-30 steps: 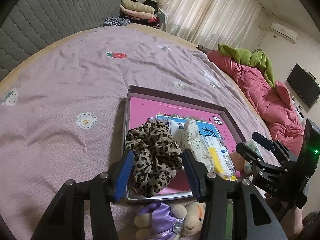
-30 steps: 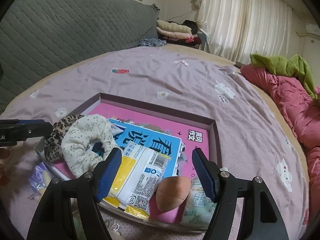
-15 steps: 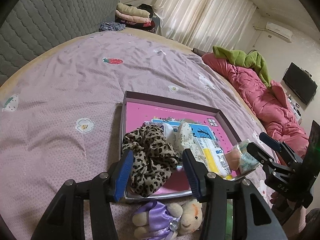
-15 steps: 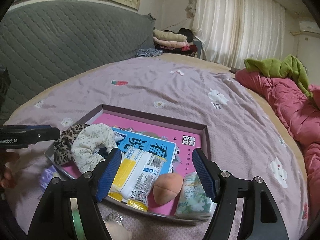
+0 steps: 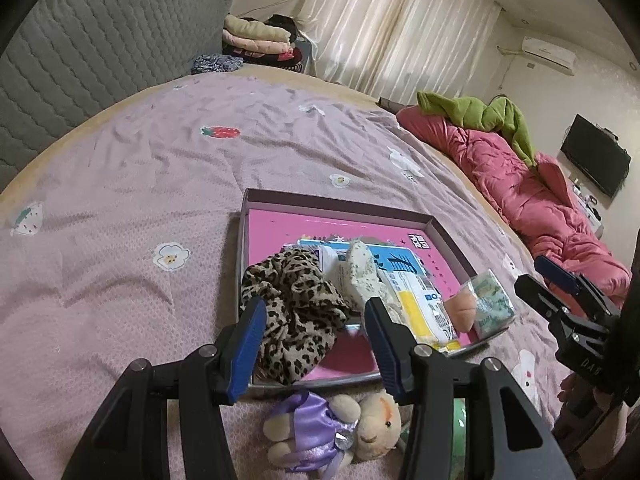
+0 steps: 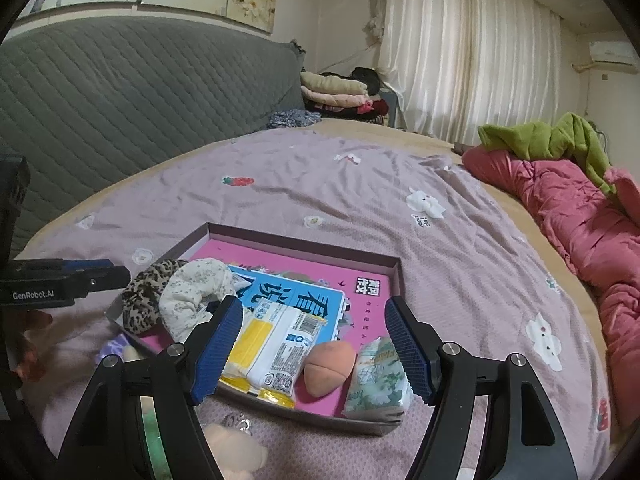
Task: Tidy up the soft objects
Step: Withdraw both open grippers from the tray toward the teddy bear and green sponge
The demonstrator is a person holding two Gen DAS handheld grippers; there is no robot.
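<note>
Left wrist view gives me the bed (image 5: 132,208) first, covered in a mauve sheet printed with strawberries and small flowers. On it sits a shallow box (image 5: 340,206) with a dark rim and a bright pink floor, and the soft things are gathered in its near half. Biggest of them is a leopard-print scrunchie (image 5: 296,312), bunched and ruffled, lying in the near left corner with its folds hanging over the front edge. Just beside it, to the right, is a cream floral scrunchie (image 6: 192,300), resting partly on a blue printed sheet (image 6: 296,300). Next along the front edge is a white and yellow tissue packet (image 6: 276,348), then a pale green tissue pack (image 6: 378,380) tilted against the right corner, with a small peach makeup sponge (image 6: 328,366) between the two. Outside the box, touching its front wall, a little teddy bear (image 5: 340,424) in a purple satin dress lies on the sheet.

My left gripper (image 5: 316,340) hovers over the leopard scrunchie with its blue pads apart, pressing on nothing. My right gripper (image 6: 316,340) hangs above the packets, jaws wide and empty.
</note>
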